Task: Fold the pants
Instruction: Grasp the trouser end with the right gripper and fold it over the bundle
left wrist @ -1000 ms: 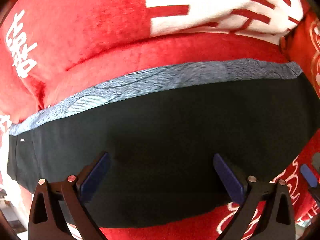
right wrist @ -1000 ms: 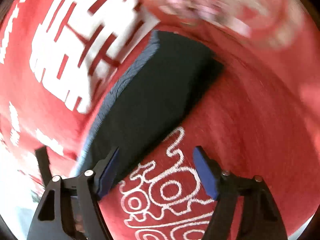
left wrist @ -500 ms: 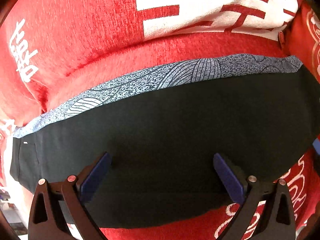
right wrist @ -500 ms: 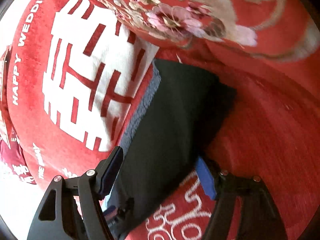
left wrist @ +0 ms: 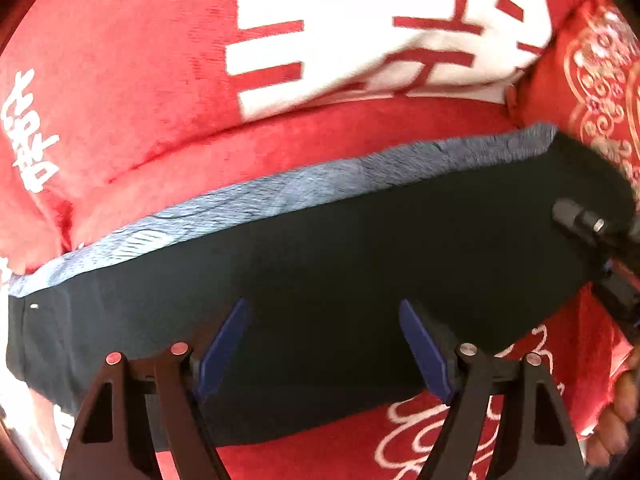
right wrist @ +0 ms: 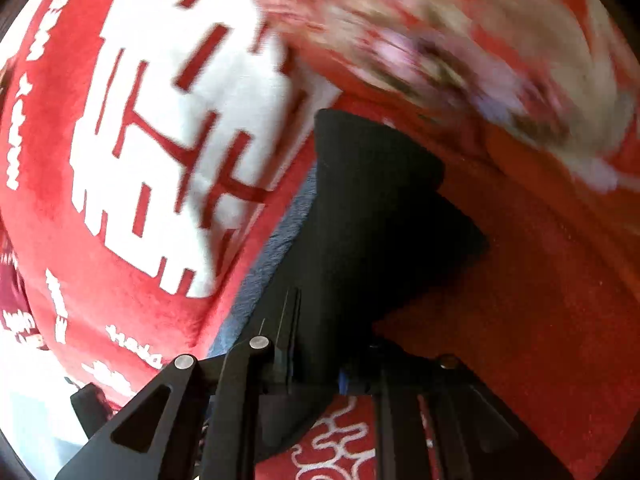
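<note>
Pants (left wrist: pixel 360 280) already a long folded strip on red bed (left wrist: pixel 140 100); right gripper (right wrist: pixel 340 380) jaws just closed on its end, left gripper (left wrist: pixel 324 344) jaws narrowing, not gripping. End-to-end fold remains.

1. My landmark is the folded pants (left wrist: pixel 340 264), lying as a dark band across the red blanket (left wrist: pixel 132 80).
2. Beyond the pants' blue patterned edge (left wrist: pixel 280 196) the blanket lies open and flat enough for a gripper to travel over it.
3. At the pants' right end my right gripper (right wrist: pixel 320 376), its jaws just closed on the cloth, takes up that side.
4. Past that same end, a red embroidered cushion (left wrist: pixel 592 92) rises and walls off the way.
5. Over the pants' middle my left gripper (left wrist: pixel 324 344) hangs with jaws parted, nothing between them.
</note>
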`<state>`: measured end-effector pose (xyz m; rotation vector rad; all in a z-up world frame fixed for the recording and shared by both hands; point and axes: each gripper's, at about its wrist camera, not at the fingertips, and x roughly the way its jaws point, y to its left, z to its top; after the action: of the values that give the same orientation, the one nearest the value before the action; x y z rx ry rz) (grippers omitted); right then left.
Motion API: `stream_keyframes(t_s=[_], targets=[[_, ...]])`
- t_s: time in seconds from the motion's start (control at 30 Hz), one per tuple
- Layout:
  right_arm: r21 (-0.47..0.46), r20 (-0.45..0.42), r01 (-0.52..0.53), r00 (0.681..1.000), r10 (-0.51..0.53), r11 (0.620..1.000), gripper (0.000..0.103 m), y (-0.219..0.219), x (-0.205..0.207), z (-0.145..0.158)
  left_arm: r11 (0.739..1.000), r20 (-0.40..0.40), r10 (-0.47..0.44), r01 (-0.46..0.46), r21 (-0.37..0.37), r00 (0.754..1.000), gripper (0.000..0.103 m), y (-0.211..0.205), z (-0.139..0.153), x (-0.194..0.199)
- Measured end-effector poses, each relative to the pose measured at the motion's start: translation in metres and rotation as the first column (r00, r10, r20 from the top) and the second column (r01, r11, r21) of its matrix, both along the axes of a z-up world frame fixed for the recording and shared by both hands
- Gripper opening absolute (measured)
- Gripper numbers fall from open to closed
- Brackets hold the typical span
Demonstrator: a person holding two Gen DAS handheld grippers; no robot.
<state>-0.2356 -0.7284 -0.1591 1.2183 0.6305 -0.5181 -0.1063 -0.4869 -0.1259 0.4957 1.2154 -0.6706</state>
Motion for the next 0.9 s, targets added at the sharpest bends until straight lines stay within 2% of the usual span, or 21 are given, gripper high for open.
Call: stream_keyframes(t_s=[0.07, 0.17, 0.27, 0.4, 0.5, 0.57, 0.63, 0.73, 0.77, 0.8, 0.9], targets=[[-0.044, -0.004, -0.031, 1.000, 0.031, 0.999, 0.016, 0.005, 0.006, 0.014, 1.000, -0.029, -0.005, 0.005, -0.012, 1.000, 0.081, -0.003, -0.021, -0.005], [-0.111, -0.033, -0.099, 0.995, 0.096, 0.989, 0.015, 0.018, 0.020, 0.030, 0.997, 0.068, 0.012, -0.007, -0.072, 0.998, 0.083, 0.002, -0.027, -0.017], [-0.173, -0.066, -0.153, 0.988, 0.143, 0.973, 0.015, 0.029, 0.031, 0.045, 0.994, 0.042, 0.028, -0.023, -0.107, 0.999, 0.082, 0.007, -0.028, -0.014], [-0.251, -0.118, -0.240, 0.969, 0.216, 0.938, 0.015, 0.048, 0.052, 0.063, 0.991, 0.056, 0.004, 0.004, -0.134, 0.998, 0.082, 0.010, -0.029, -0.013], [-0.310, -0.169, -0.318, 0.946, 0.277, 0.896, 0.015, 0.068, 0.074, 0.077, 0.990, -0.019, -0.004, 0.001, -0.141, 1.000, 0.082, 0.019, -0.022, 0.000], [-0.357, -0.213, -0.373, 0.925, 0.314, 0.856, 0.015, 0.084, 0.089, 0.090, 0.989, -0.088, 0.015, -0.028, -0.146, 0.996, 0.082, 0.035, -0.014, 0.012], [-0.397, -0.260, -0.424, 0.903, 0.343, 0.814, 0.015, 0.101, 0.105, 0.099, 0.987, -0.106, 0.057, -0.072, -0.145, 0.993, 0.082, 0.063, -0.001, 0.029], [-0.450, -0.356, -0.517, 0.851, 0.386, 0.728, 0.015, 0.138, 0.132, 0.105, 0.987, -0.058, 0.106, -0.112, -0.114, 0.993, 0.085, 0.106, 0.013, 0.054], [-0.462, -0.389, -0.552, 0.830, 0.401, 0.694, 0.015, 0.154, 0.143, 0.105, 0.986, -0.039, 0.133, -0.136, -0.093, 0.990, 0.094, 0.128, 0.018, 0.067], [-0.468, -0.411, -0.575, 0.814, 0.411, 0.671, 0.015, 0.166, 0.154, 0.103, 0.984, -0.025, 0.155, -0.157, -0.083, 0.988, 0.095, 0.143, 0.020, 0.077], [-0.480, -0.503, -0.669, 0.740, 0.447, 0.568, 0.017, 0.215, 0.181, 0.091, 0.974, 0.003, 0.223, -0.222, -0.034, 0.975, 0.095, 0.194, 0.020, 0.108]])
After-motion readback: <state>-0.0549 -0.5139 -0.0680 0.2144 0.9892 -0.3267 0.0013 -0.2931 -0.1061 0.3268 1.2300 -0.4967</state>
